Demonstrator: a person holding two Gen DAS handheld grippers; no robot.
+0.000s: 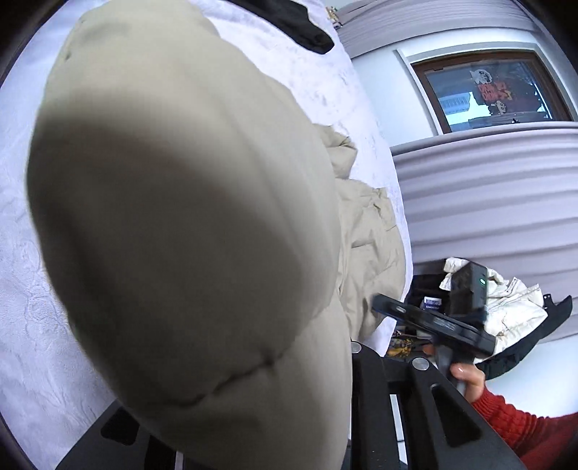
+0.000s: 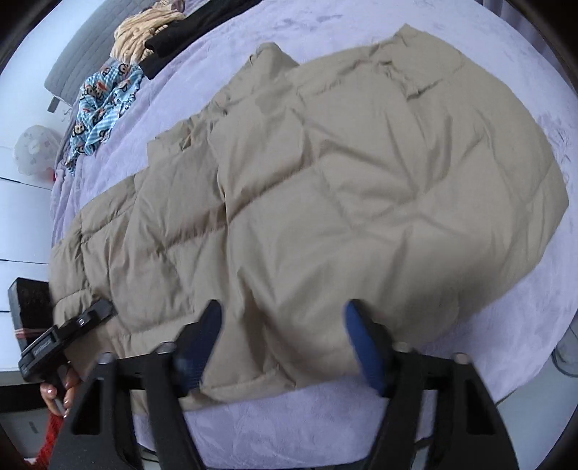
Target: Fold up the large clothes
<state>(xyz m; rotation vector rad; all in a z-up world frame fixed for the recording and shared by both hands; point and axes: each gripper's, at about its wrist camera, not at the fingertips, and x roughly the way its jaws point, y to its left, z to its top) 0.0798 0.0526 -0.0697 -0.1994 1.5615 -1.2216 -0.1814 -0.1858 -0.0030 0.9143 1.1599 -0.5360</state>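
Cloth fills most of both views: a beige quilted jacket lies spread along a bed with a pale lilac cover, its near hem at the near edge of the mattress and its far end reaching toward the far right. The right tongs stand about half spread over that near hem, with a thick puffy fold of the jacket bulging up between them; both blue pads bear against the cloth on either side, so the fold is pinched rather than loose. The left tongs are at the jacket's near left end, their tip on the edge of the fabric, carried by a hand with painted nails. In the left wrist view a big rounded bulge of the jacket rises close to the lens and covers one finger of the left tongs entirely; the pads are hidden, but the cloth comes up from between the fingers, drawn close together, and is lifted off the bed, which reads as a pinch on it. A red knit sleeve shows at the near right there. At the far left of the bed lie a blue printed cloth, a black garment and a tan knit, well apart from both tongs.
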